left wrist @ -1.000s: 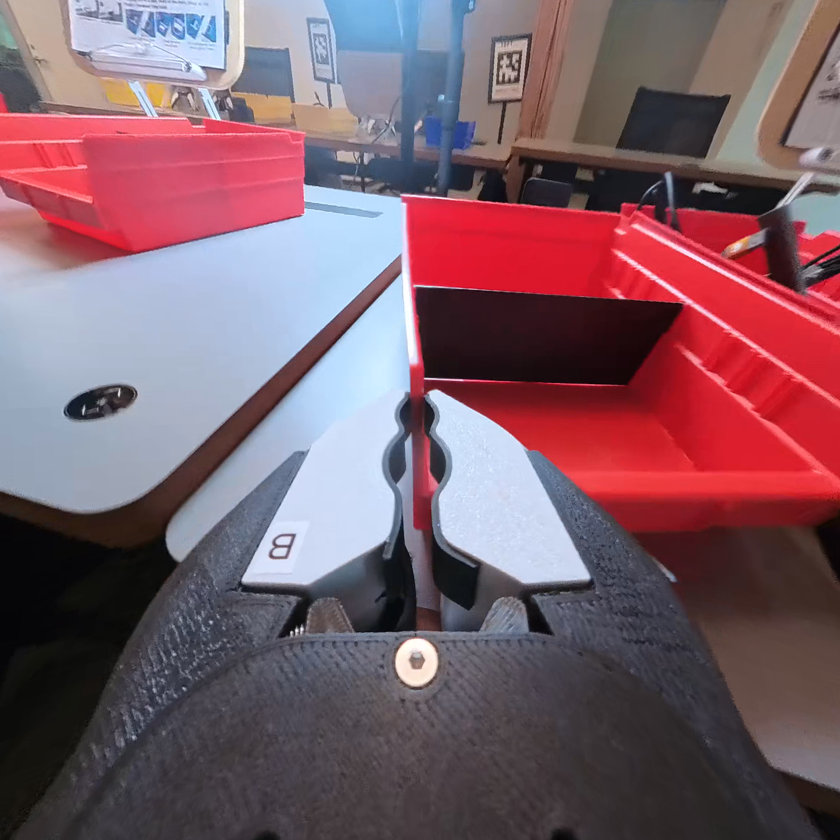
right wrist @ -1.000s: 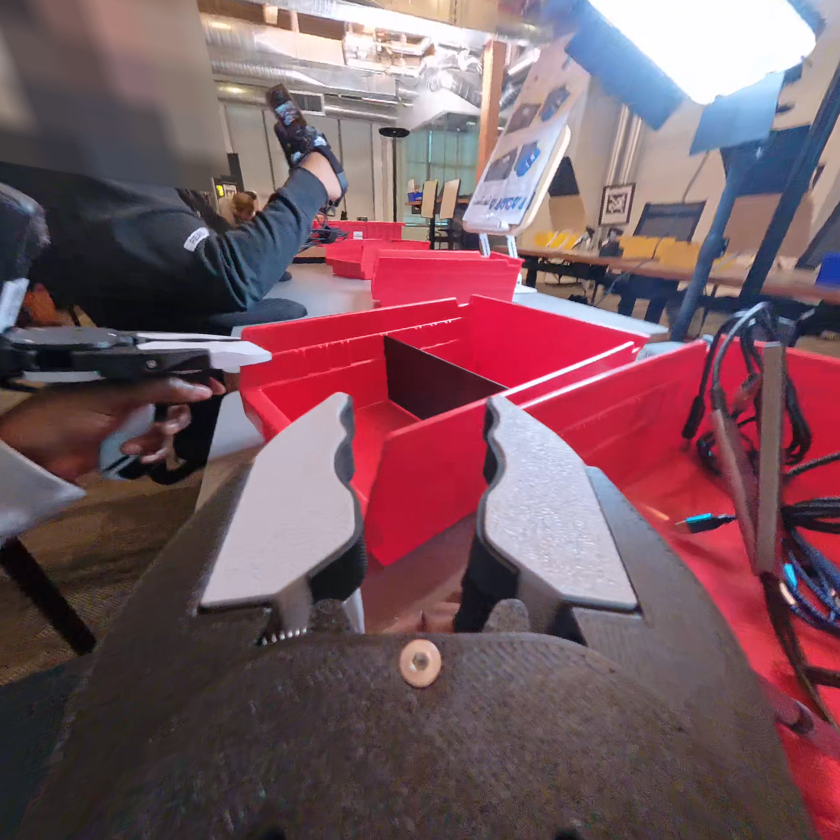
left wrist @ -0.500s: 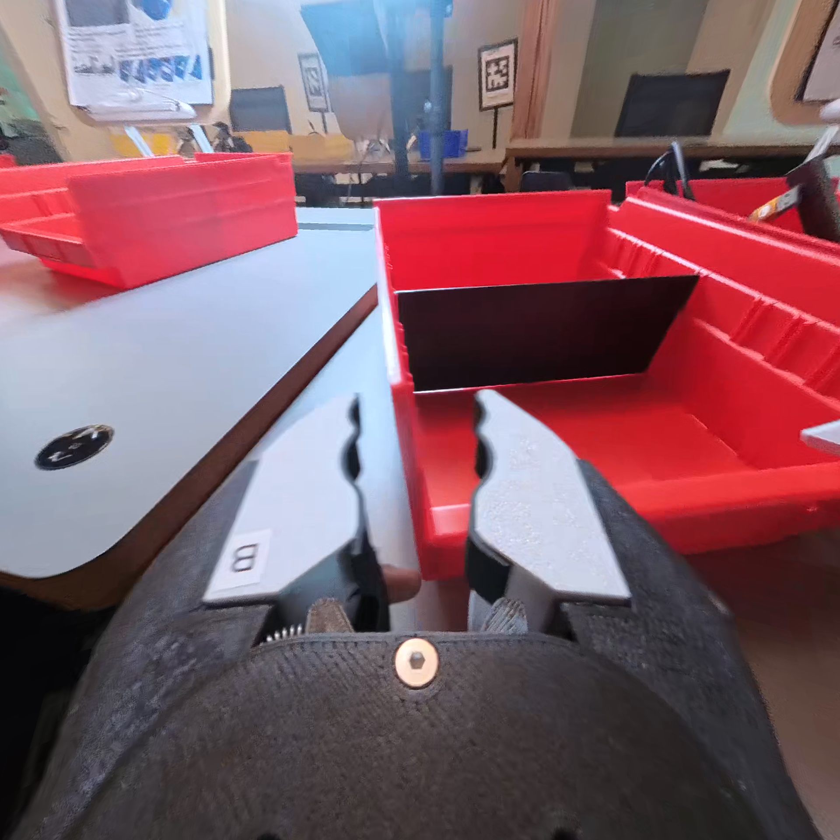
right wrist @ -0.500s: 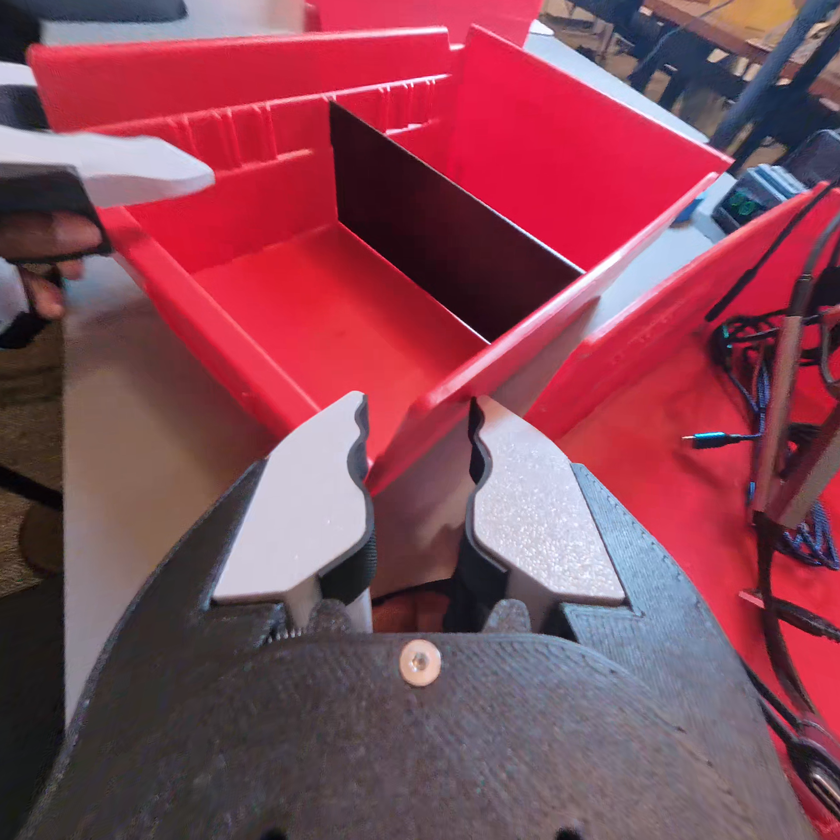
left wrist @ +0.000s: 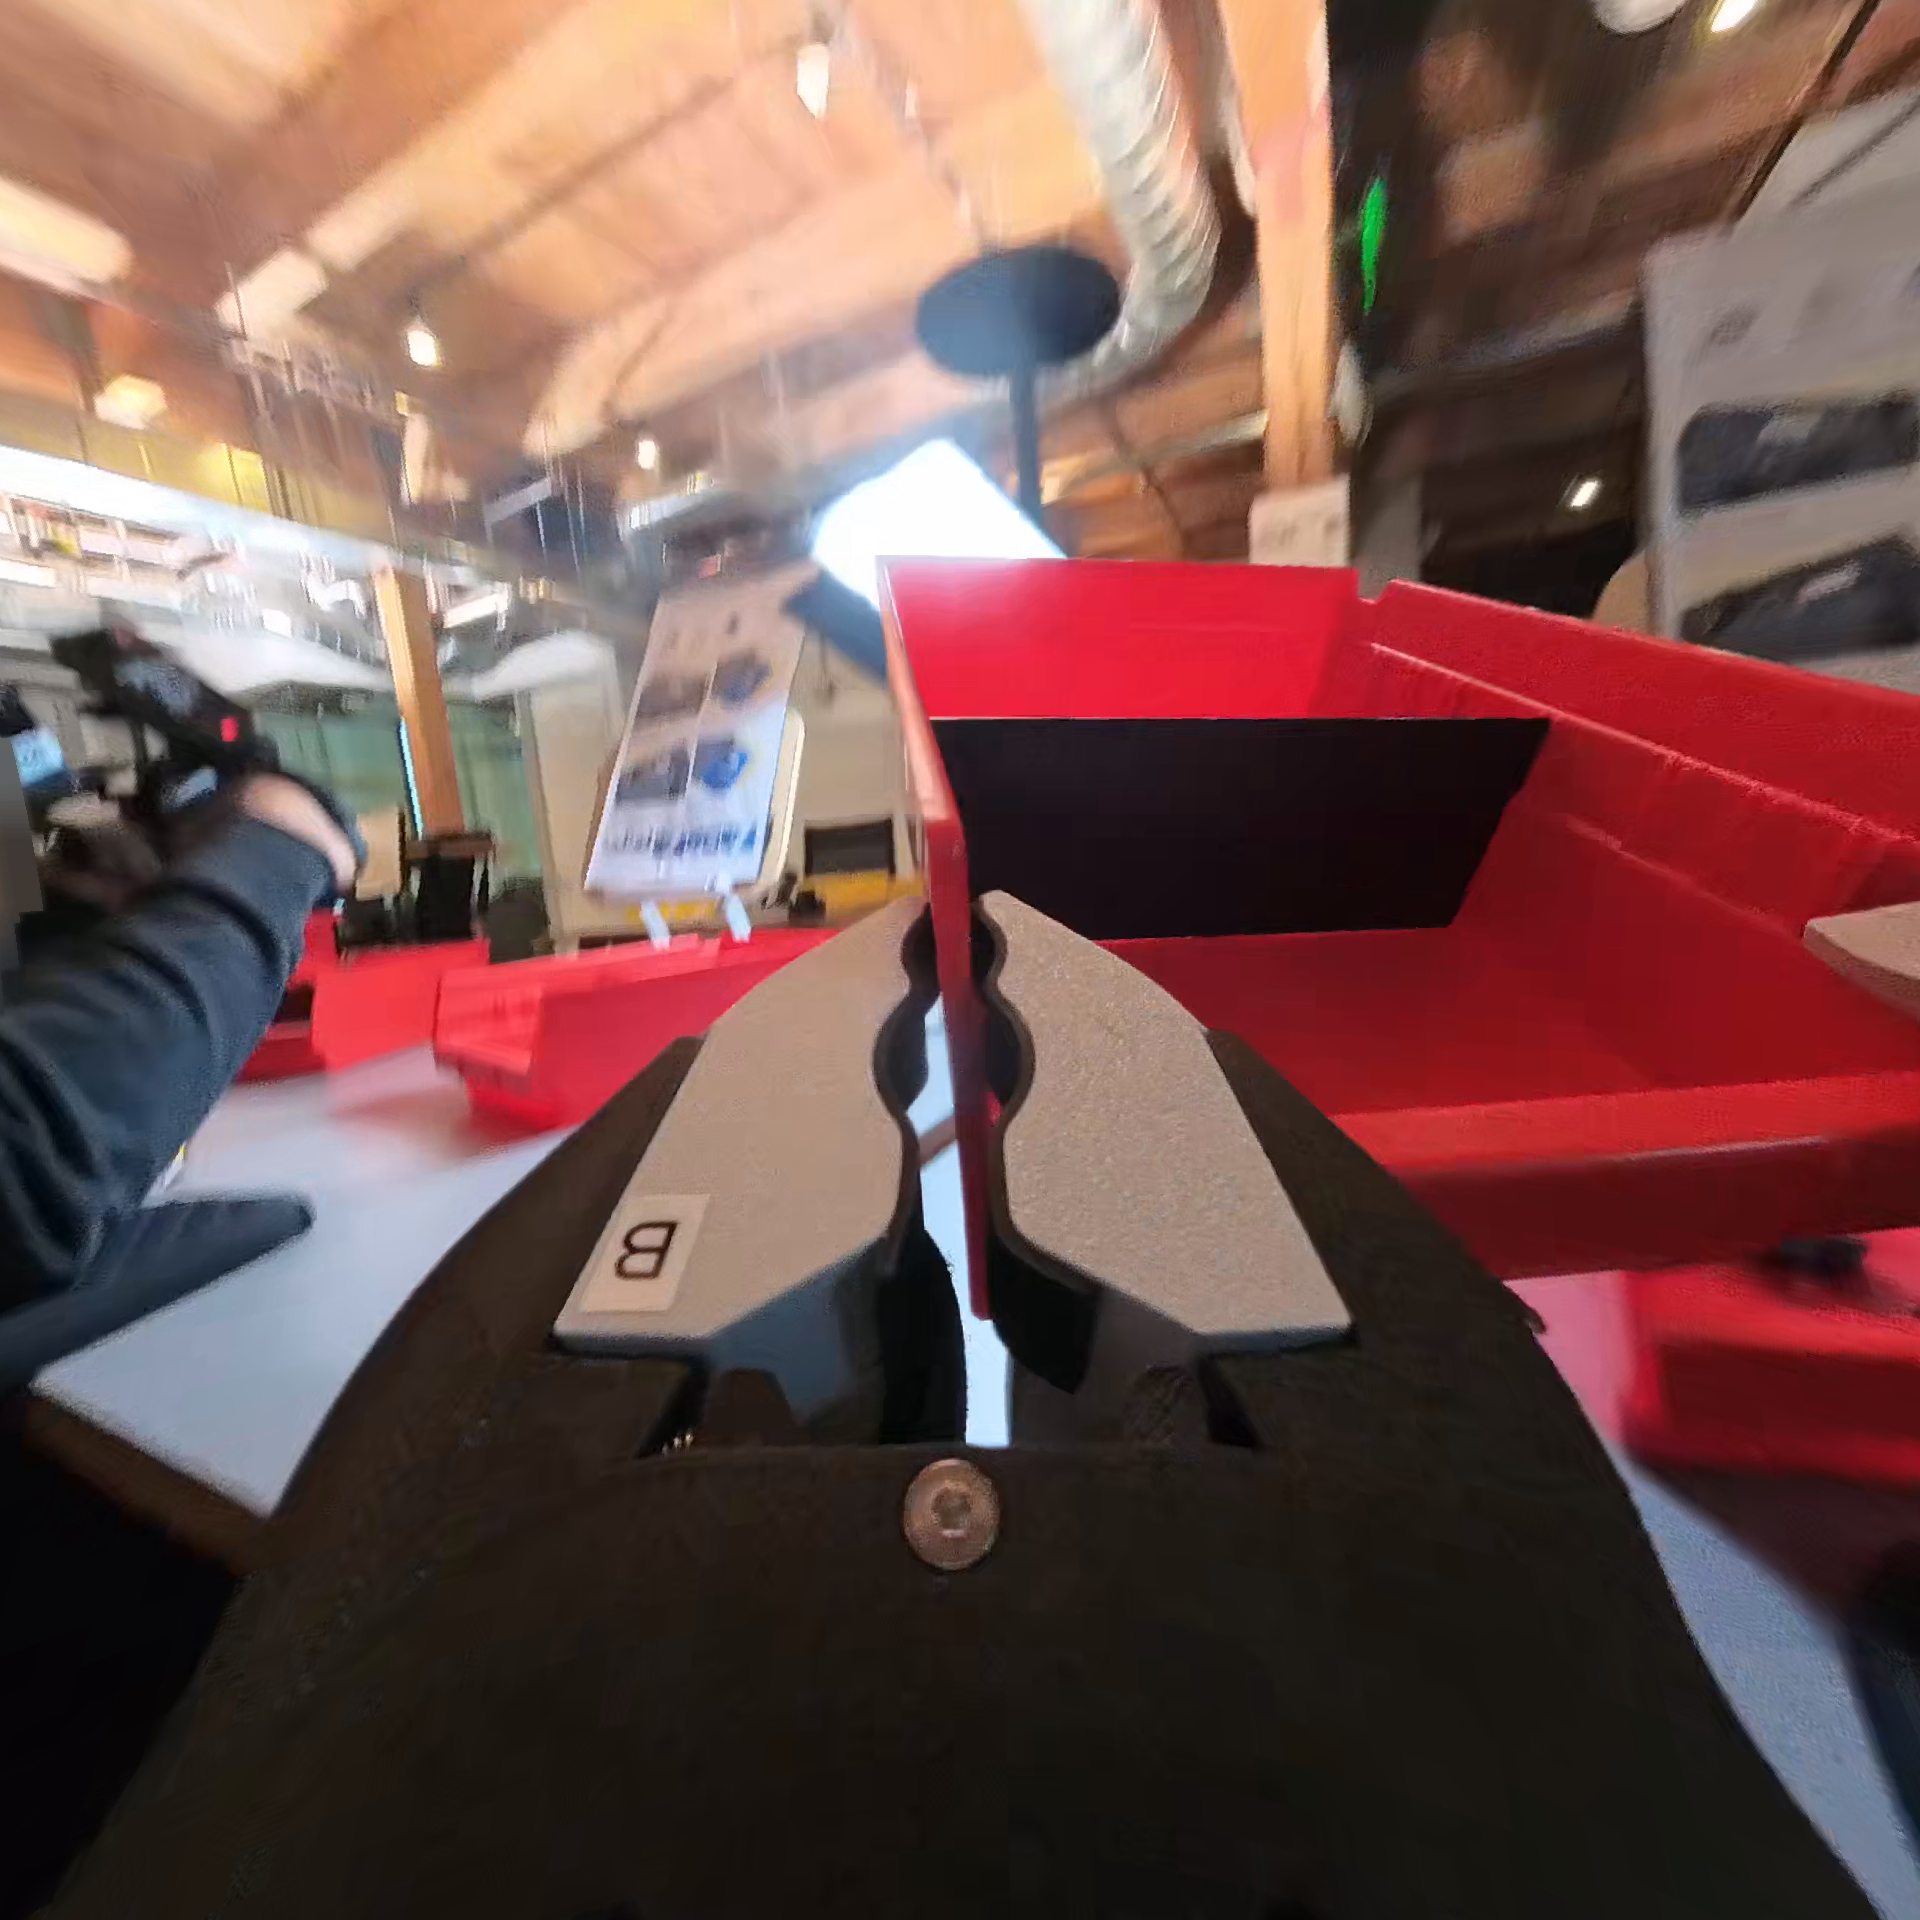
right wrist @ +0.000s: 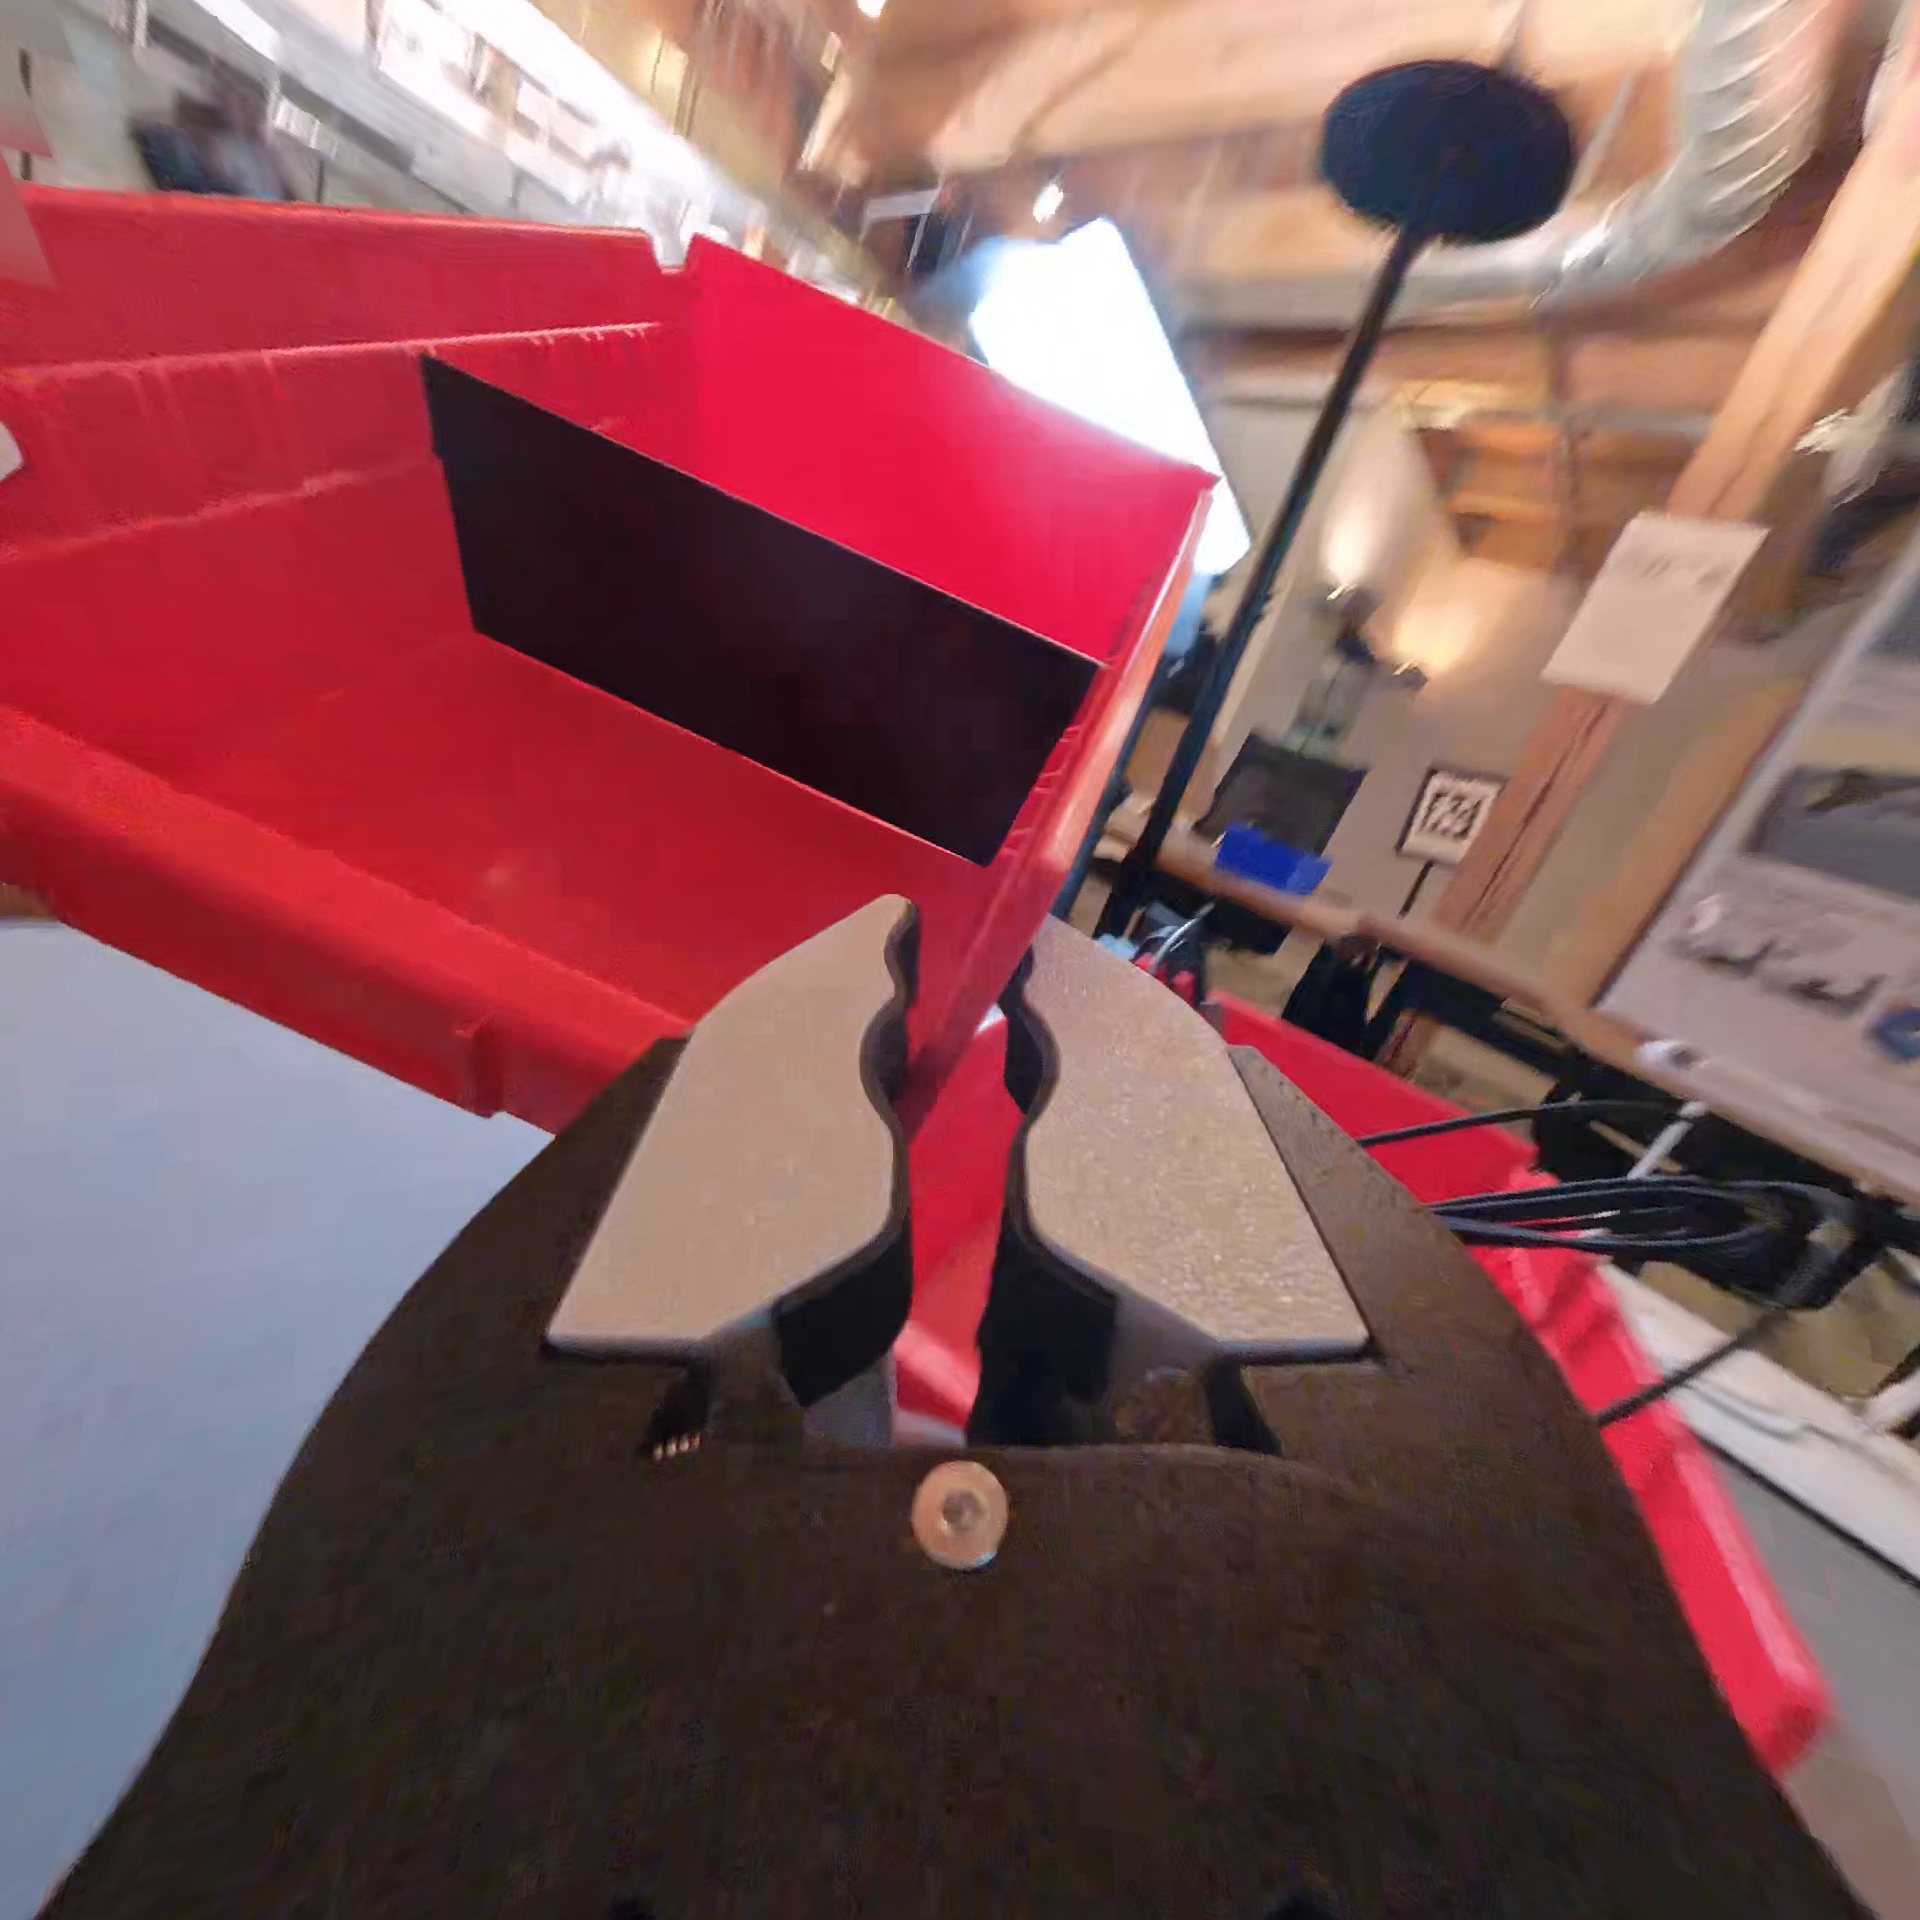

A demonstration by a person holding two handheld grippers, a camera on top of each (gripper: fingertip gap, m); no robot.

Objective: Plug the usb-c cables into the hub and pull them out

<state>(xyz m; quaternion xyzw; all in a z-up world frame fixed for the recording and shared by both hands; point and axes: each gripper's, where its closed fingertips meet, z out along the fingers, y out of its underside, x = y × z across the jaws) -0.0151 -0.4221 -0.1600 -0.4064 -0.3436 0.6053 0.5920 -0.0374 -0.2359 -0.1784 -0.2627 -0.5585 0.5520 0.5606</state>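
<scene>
An empty red bin (left wrist: 1455,997) with a black divider (left wrist: 1226,821) is held between both grippers and sits tilted above the table. My left gripper (left wrist: 951,925) is shut on the bin's left side wall. My right gripper (right wrist: 966,956) is shut on the right side wall of the same bin (right wrist: 312,727), whose divider (right wrist: 748,644) shows inside. A tip of the right gripper's finger (left wrist: 1870,956) shows at the right edge of the left wrist view. Black cables (right wrist: 1662,1226) lie in a second red bin (right wrist: 1662,1475) to the right. No hub is in view.
The grey table (left wrist: 312,1247) lies below, with more red bins (left wrist: 582,1018) farther back. A person's dark sleeve (left wrist: 135,987) reaches in at the left. A slanted sign board (left wrist: 707,790) and a black stand with a round top (right wrist: 1444,125) stand behind.
Both grippers have closed on the bin's side walls. The bin has come up off the table and both views have tilted upward toward the ceiling.
</scene>
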